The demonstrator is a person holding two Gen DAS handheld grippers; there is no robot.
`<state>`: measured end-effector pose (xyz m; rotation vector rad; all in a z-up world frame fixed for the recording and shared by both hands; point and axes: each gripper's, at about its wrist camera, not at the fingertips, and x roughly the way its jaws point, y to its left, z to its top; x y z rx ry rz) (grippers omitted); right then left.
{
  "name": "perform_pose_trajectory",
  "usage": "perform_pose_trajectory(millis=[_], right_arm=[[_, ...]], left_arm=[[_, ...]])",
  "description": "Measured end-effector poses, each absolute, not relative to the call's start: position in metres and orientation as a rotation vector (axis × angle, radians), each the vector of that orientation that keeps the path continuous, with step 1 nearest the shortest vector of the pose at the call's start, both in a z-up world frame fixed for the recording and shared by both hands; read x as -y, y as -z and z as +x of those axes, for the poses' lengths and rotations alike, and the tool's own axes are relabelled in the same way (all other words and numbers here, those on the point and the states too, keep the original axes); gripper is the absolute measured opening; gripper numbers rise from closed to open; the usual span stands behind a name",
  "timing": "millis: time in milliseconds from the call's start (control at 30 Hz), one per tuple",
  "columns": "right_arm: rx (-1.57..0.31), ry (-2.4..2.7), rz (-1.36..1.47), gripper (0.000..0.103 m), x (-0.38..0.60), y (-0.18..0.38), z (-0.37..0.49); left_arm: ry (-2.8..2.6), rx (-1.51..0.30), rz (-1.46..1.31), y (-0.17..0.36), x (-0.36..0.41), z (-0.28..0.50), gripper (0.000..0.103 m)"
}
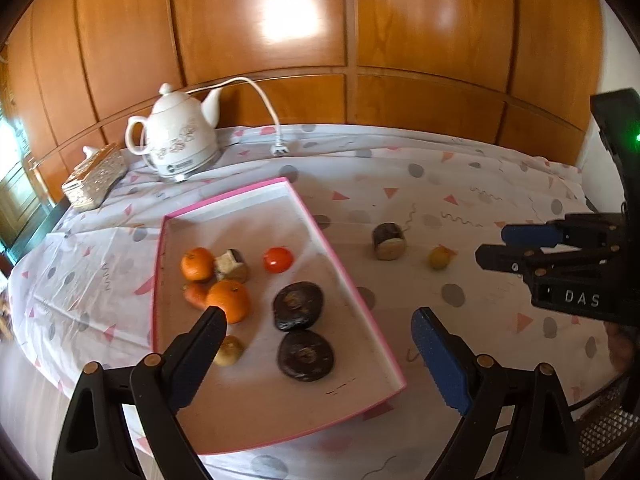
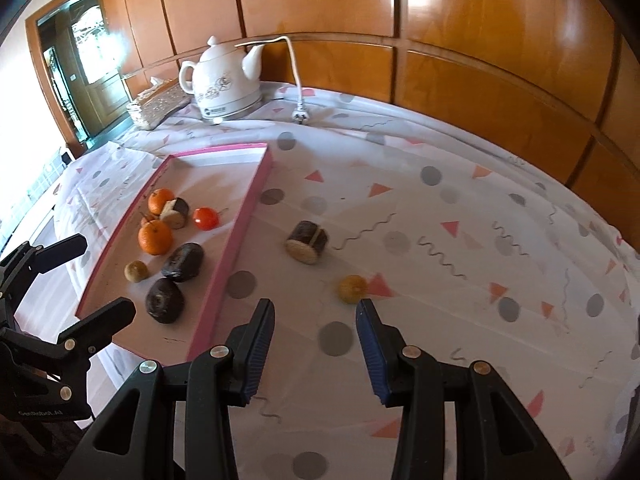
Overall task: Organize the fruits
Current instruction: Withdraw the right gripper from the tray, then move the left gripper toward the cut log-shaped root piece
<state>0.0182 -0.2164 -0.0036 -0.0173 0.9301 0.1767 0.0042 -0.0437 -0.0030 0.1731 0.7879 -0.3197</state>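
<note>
Ahead of right jaws: small yellowish fruit [image 2: 352,289] lay on the surface [image 2: 440,208], just beyond the blue-padded fingertip [image 2: 370,332] and slightly right of the gap's centre line; not touched.
Right gripper [image 2: 316,320]: jaws stood wide apart, nothing between them. Judged as lined up for this fruit, since it was the loose piece nearest the opening.
Beyond that fruit: brown cut log-shaped piece [image 2: 307,242] lay on its side on the surface, left of the jaw line, near the tray's right wall but apart from it.
Left of right jaws: pink-rimmed tray [image 2: 240,220] held the collected pieces, which suggests it served as the gathering place.
Left gripper [image 1: 316,316]: jaws fully spread and empty, hovering over the tray's near half. Likely parked there so as to stay clear of the right side's reach.
Between left jaws: two dark round fruits [image 1: 298,306], one behind the other, on the tray floor.
At left fingertip: one orange [image 1: 229,300] showed just past the black tip; contact could not be told. Second orange, a red tomato-like fruit [image 1: 279,260], another cut piece and a pale small fruit lay near.
Progress (judgement): two pieces remained outside the tray.
Far past both jaws: white kettle [image 2: 224,80] with cord, tissue box [image 1: 94,180].
</note>
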Motion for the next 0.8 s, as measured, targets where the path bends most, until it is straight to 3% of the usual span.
perform_pose_trajectory(millis=[800], right_arm=[[-0.994,0.023,-0.073,0.043,0.319,0.007,0.013]], left_arm=[[0.411,-0.860,0.199,0.016,0.091,0.032,0.094]])
